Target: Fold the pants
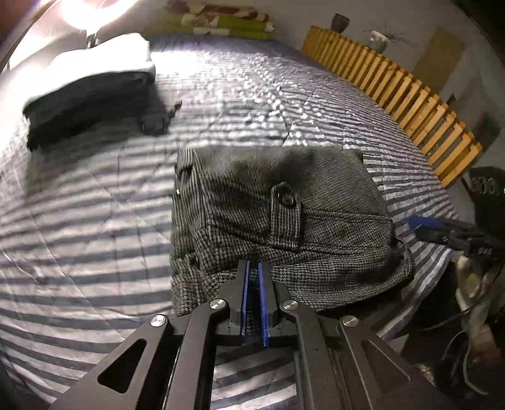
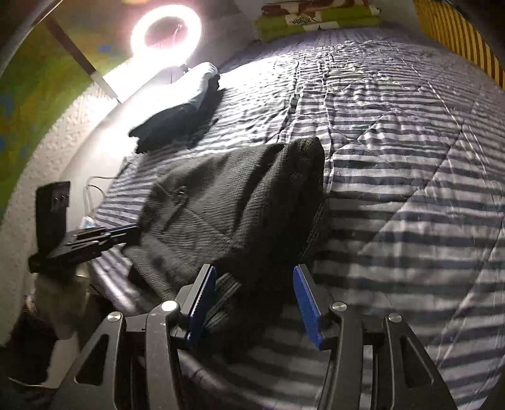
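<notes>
Grey checked pants [image 1: 284,214] lie folded into a thick bundle on the striped bedspread [image 1: 79,220], with a buttoned tab on top. My left gripper [image 1: 253,265] is shut on the near edge of the pants, and fabric shows between its blue pads. Its fingers also reach the left edge of the pants [image 2: 240,195] in the right wrist view, left gripper [image 2: 134,233]. My right gripper [image 2: 254,271] stands open over the near right corner; fabric lies between its jaws but the pads [image 2: 303,284] do not press on it. Its tip shows beside the bundle as right gripper [image 1: 408,222].
A stack of folded dark and pale clothes [image 1: 88,94] sits at the far left of the bed, under a bright ring light [image 2: 166,34]. Green pillows [image 1: 214,26] lie at the head. A wooden slatted rail [image 1: 394,91] runs along the far side. Clutter lies past the bed's edge [image 1: 473,299].
</notes>
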